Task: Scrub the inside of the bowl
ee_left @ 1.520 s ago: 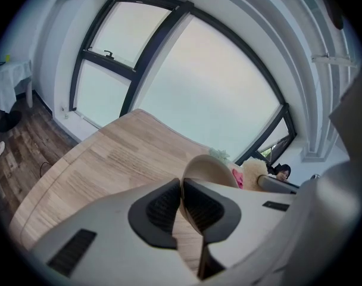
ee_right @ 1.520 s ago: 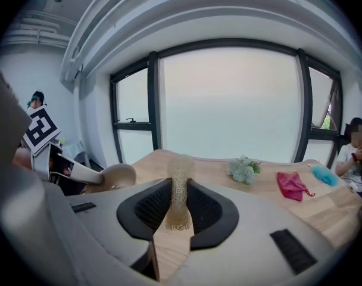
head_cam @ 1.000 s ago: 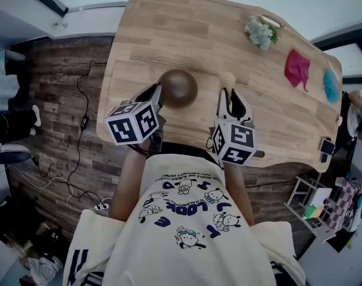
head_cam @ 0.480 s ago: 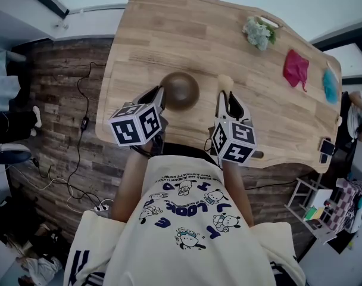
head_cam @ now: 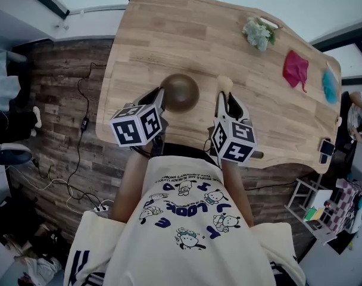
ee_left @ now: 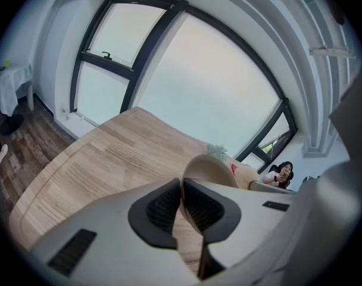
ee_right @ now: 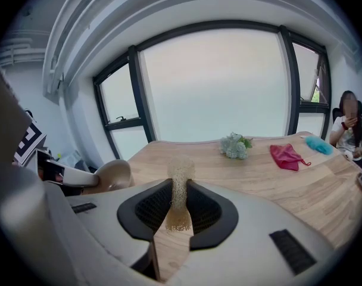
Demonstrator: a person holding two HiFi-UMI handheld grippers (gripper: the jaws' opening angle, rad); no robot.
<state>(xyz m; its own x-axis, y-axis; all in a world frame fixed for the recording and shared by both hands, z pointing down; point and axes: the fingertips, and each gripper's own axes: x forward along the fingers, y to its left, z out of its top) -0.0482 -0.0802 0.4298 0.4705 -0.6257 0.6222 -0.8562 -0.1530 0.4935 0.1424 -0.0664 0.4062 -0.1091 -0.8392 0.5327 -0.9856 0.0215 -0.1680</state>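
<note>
**Bowl pinned, scrubber ready: get into the bowl**

Left of centre in the head view, my left gripper [ee_left: 181, 190] is nearly closed, its pads pinched on the thin rim of the bowl [head_cam: 180, 90]. The bowl sits at mid-frame on the tabletop [head_cam: 169, 34], near the edge closest to me. In the left gripper view it looks tipped up on that rim, though I can't say for sure which way the opening faces.

Just right of it, my right gripper [ee_right: 180, 189] is clamped on a pale mesh scrubber [ee_right: 181, 165] that sticks out beyond the jaws. The scrubber is near the bowl but does not touch it.

As I judge it, the step in hand is bringing the scrubber into the bowl:
- The left pinch should be firm, so that the bowl doesn't spin or skid once I press.
- I'd swing the right gripper leftward over the rim and lead with the free end of the scrubber, not the jaws.
- Then I'd work in circles from the base up the wall, pressing lightly, since mesh like this will probably fold.

Count, left to right:
- two grippers
- one bowl
- one scrubber
- one bunch of flowers [head_cam: 258, 33], upper right
- one red cloth [head_cam: 296, 69]
- one blue item [head_cam: 330, 85] at the far right, too small to identify
</note>
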